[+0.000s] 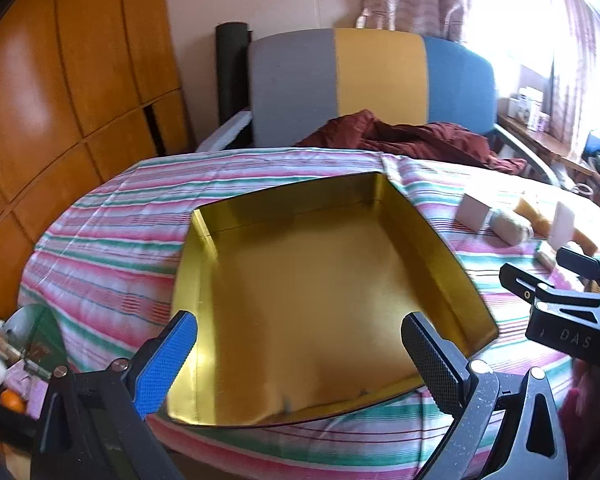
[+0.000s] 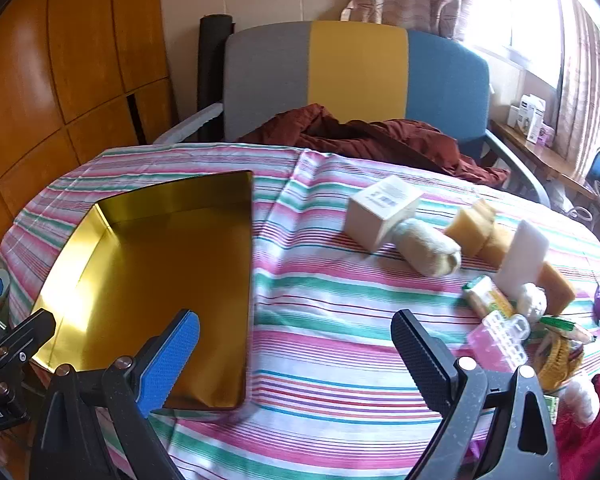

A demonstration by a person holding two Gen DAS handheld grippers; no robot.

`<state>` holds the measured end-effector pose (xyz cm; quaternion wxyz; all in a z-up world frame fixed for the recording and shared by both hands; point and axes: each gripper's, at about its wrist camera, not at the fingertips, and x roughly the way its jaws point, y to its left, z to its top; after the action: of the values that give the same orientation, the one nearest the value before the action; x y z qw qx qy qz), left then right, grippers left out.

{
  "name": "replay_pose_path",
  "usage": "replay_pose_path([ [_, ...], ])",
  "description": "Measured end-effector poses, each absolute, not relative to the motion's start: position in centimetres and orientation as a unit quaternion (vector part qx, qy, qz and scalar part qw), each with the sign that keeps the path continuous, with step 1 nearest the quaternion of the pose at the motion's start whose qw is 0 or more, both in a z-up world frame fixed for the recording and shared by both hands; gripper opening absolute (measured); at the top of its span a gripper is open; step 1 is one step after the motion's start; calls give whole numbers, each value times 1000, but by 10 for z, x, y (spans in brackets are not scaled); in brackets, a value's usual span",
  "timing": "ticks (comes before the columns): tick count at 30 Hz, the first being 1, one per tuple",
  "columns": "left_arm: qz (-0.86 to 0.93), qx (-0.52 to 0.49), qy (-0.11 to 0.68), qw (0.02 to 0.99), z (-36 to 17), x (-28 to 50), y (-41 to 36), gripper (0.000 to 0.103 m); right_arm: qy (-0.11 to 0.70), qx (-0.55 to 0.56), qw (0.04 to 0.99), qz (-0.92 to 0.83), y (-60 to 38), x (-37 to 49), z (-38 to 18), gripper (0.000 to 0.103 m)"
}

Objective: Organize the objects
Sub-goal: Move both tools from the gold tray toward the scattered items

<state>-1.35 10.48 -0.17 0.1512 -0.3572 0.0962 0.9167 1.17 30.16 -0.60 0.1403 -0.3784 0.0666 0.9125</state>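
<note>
Both grippers hang wide open and empty over a striped tablecloth (image 2: 320, 320), with a gold tin tray (image 1: 320, 280) and a cluster of small items close by.

Left gripper (image 1: 300, 348), at the bottom of its own view, has its blue and black fingers spread to either side of the tray's near end, above it and not touching; the tray fills the middle of that frame. Right gripper (image 2: 296, 344), at the bottom of its view, is likewise spread with nothing between its fingers, over bare cloth: the tray lies at lower left beside the blue finger, while a white box (image 2: 382, 210), a rolled cream cloth (image 2: 428, 250), yellow sponges (image 2: 480, 228), a white block (image 2: 526, 258) and a pink plastic piece (image 2: 500, 338) sit at centre right and right, apart from the black finger.
</note>
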Motion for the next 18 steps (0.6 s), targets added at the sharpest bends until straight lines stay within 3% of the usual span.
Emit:
replay_pose_path([
  [8,901,-350,120,228,-1,-3,145,103,102,-381,182,901,365,45,2,98],
  [18,852,-377,127,341,0,5,207,103,185,-381,316,849,493,143,23,98],
])
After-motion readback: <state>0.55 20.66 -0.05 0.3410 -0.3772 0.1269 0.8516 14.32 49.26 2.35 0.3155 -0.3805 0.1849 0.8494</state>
